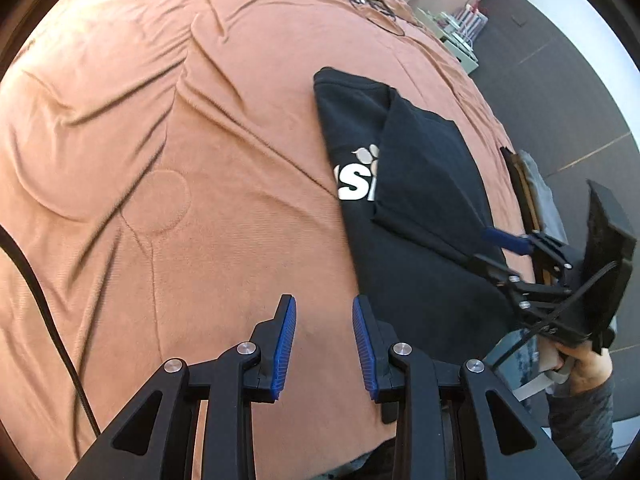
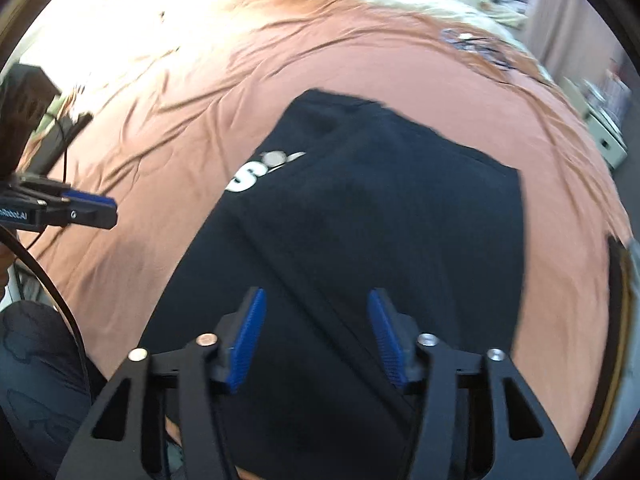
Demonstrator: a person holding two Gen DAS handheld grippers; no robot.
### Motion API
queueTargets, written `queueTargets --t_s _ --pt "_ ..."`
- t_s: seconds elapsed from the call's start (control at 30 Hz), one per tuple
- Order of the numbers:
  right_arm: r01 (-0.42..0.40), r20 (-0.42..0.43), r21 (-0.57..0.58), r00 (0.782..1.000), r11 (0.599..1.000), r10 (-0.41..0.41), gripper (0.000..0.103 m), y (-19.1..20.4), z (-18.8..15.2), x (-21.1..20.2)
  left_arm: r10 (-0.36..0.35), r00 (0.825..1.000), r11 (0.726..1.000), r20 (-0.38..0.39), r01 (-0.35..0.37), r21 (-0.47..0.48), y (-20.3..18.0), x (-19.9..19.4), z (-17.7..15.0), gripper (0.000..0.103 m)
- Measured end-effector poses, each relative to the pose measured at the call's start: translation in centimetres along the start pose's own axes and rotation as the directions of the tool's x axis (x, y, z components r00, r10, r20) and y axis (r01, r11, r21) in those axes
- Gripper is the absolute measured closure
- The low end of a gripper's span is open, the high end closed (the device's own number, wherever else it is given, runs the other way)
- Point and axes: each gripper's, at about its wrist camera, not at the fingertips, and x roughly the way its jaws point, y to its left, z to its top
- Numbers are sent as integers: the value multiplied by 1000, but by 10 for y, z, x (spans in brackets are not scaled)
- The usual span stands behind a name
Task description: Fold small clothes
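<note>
Grippers both open over a half-folded black shirt on the bed.

Left gripper point(image 1: 324, 340) hovered with jaws apart, nothing between them, over the rust-orange bedspread point(image 1: 160, 160) just beside the shirt's near edge. Right gripper point(image 2: 316, 336) hung spread wide and empty above the black T-shirt point(image 2: 360, 220), fingers apart. Shirt lay flat toward the bed's right edge, one side flap folded over, partly covering the white print point(image 1: 354, 184). Tangle of dark cord point(image 1: 372, 0) sat well apart, farther up the bedspread.
</note>
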Motion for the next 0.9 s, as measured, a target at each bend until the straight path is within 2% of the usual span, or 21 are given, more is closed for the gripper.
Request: queueTargets --t_s 0.17,0.27,0.33,0.53,0.77,0.9 --pt "-33 -54 -61 998 998 30 63 0 21 40 -28 1000 999 -7 28 -28 14 14 12 72" --pt "-11 -52 -102 999 995 6 81 0 25 56 -36 999 998 -11 36 -44 20 21 18 72" --pt "-26 -41 -79 999 997 23 101 -7 27 52 -39 999 998 -15 38 -45 22 24 22 72" --pt "-11 31 -3 999 1000 11 102 -34 32 22 -51 999 998 -9 51 -27 22 24 40 72" --pt "74 97 85 992 994 -82 102 -79 36 -16 -54 998 998 16 54 -10 17 23 62 72" --pt "119 108 142 985 983 -135 102 -97 43 -12 -67 998 998 17 67 -20 16 28 69 72"
